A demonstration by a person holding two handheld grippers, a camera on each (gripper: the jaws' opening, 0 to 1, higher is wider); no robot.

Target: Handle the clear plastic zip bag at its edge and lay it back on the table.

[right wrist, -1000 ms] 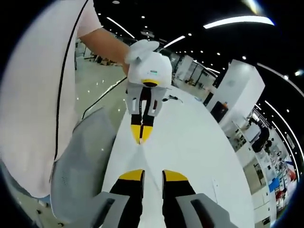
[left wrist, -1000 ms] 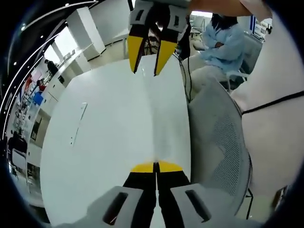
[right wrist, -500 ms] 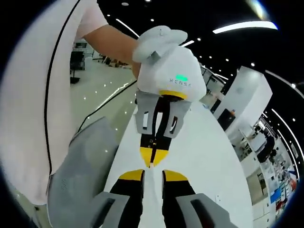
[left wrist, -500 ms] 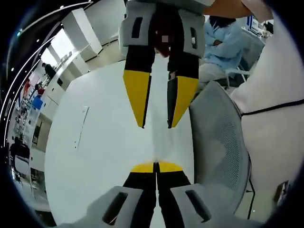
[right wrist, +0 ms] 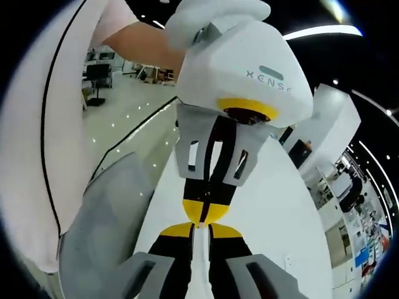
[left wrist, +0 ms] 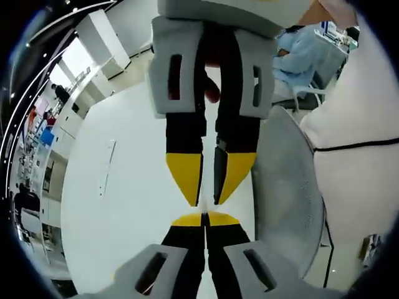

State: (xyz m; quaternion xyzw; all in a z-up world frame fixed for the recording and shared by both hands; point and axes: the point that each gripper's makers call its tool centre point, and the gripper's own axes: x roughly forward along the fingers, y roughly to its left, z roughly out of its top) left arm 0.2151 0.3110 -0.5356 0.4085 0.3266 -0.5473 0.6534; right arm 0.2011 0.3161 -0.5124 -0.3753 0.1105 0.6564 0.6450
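Right, both tools meet tip to tip over the white table (left wrist: 124,205), near its chair-side edge. Left tool (left wrist: 204,219) clenched, prob. on the clear bag (right wrist: 200,252)'s edge; right tool (right wrist: 199,230) narrowly parted round it. Best close square before lowering.

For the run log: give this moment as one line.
left gripper: shut on bag | right gripper: open, tips at left's | over table

Left claw (left wrist: 204,219) clamped closed, tip-to-tip with slightly parted right claw (right wrist: 201,231).
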